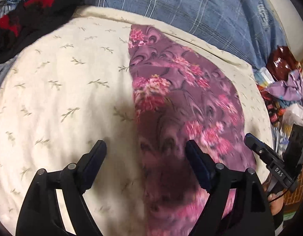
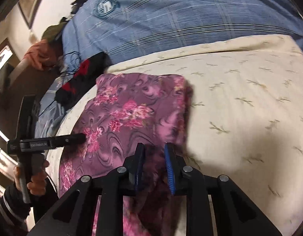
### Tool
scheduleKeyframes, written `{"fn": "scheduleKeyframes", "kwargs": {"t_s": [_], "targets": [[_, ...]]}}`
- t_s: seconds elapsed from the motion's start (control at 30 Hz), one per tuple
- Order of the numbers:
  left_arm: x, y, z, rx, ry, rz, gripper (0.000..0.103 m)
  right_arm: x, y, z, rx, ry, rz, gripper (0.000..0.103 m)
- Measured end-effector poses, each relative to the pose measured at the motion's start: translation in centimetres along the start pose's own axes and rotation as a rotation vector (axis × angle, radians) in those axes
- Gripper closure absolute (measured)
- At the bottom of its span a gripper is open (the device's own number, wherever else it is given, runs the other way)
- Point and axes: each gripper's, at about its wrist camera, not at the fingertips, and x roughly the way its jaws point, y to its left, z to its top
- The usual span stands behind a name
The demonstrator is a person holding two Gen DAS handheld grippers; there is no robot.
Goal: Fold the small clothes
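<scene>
A purple garment with pink flowers (image 1: 183, 102) lies flattened on the cream leaf-print bedspread (image 1: 53, 90). My left gripper (image 1: 145, 147) is open just above the garment's near left edge, one finger over the bedspread, one over the cloth. In the right wrist view the garment (image 2: 131, 106) is a folded rectangle. My right gripper (image 2: 153, 149) is nearly closed, with a fold of the garment's near edge between its fingers. The left gripper (image 2: 80, 137) shows at the left, its tip over the cloth. The right gripper (image 1: 255, 143) shows at the garment's right edge.
A blue plaid quilt (image 1: 190, 5) lies bunched behind the bedspread. A black and red garment (image 1: 23, 15) lies at the far left. Bags and crumpled clothes (image 1: 285, 82) are piled off the bed's right side. A wooden bed frame (image 2: 17, 74) runs along the edge.
</scene>
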Motion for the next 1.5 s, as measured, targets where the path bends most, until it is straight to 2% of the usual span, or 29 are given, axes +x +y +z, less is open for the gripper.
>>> {"fn": "scheduleKeyframes", "kwargs": {"t_s": [0.1, 0.2, 0.23, 0.27, 0.3, 0.33, 0.43, 0.53, 0.7, 0.77, 0.87, 0.93, 1.1, 1.23, 1.43, 1.5], "targets": [[-1.6, -0.9, -2.4, 0.053, -0.027, -0.001, 0.019, -2.7, 0.2, -1.8, -0.022, -0.023, 0.043, 0.075], [-0.9, -2.0, -4.8, 0.09, -0.015, 0.028, 0.019, -4.1, 0.5, -3.7, -0.038, -0.036, 0.068, 0.075], [-0.2, -2.2, -5.5, 0.096, -0.003, 0.031, 0.018, -3.8, 0.7, -4.4, -0.047, -0.023, 0.054, 0.075], [0.5, -2.0, -5.7, 0.08, 0.007, 0.027, 0.013, -3.1, 0.6, -5.1, -0.06, 0.002, 0.005, 0.075], [0.7, -1.6, -5.9, 0.055, 0.007, 0.025, 0.009, -2.2, 0.5, -5.6, -0.071, 0.033, -0.048, 0.067], [0.6, -1.4, -5.9, 0.031, 0.003, 0.024, 0.008, -1.5, 0.3, -6.1, -0.07, 0.051, -0.077, 0.067], [-0.5, -1.1, -6.1, 0.022, -0.003, 0.034, 0.008, -2.0, 0.3, -6.1, -0.032, 0.026, -0.089, 0.061], [-2.3, -1.3, -7.1, 0.061, -0.064, 0.124, 0.008, -3.7, 1.2, -5.9, -0.036, -0.004, -0.146, 0.053], [-4.4, -2.0, -9.8, 0.116, -0.168, 0.254, 0.008, -6.7, 3.7, -6.7, -0.064, -0.034, -0.291, 0.011], [-4.6, -2.7, -10.9, 0.136, -0.191, 0.302, 0.008, -7.3, 5.4, -7.5, -0.086, -0.033, -0.358, 0.004], [-5.1, -3.4, -12.1, 0.178, -0.226, 0.372, 0.008, -8.2, 7.7, -8.9, -0.138, -0.055, -0.396, 0.001], [-5.5, -3.9, -12.8, 0.22, -0.239, 0.395, 0.008, -8.3, 9.3, -9.6, -0.174, -0.031, -0.414, 0.001], [-6.3, -4.8, -14.5, 0.31, -0.246, 0.418, 0.008, -9.8, 11.6, -10.9, -0.267, -0.072, -0.479, 0.001], [-6.7, -5.5, -15.5, 0.356, -0.243, 0.426, 0.008, -10.5, 11.2, -11.2, -0.252, -0.068, -0.482, 0.0], [-7.6, -6.1, -16.6, 0.372, -0.222, 0.367, 0.003, -11.5, 10.3, -11.7, -0.22, -0.075, -0.507, 0.0], [-8.0, -6.2, -16.6, 0.362, -0.206, 0.318, 0.003, -11.9, 10.3, -11.9, -0.226, -0.076, -0.513, 0.0]]}}
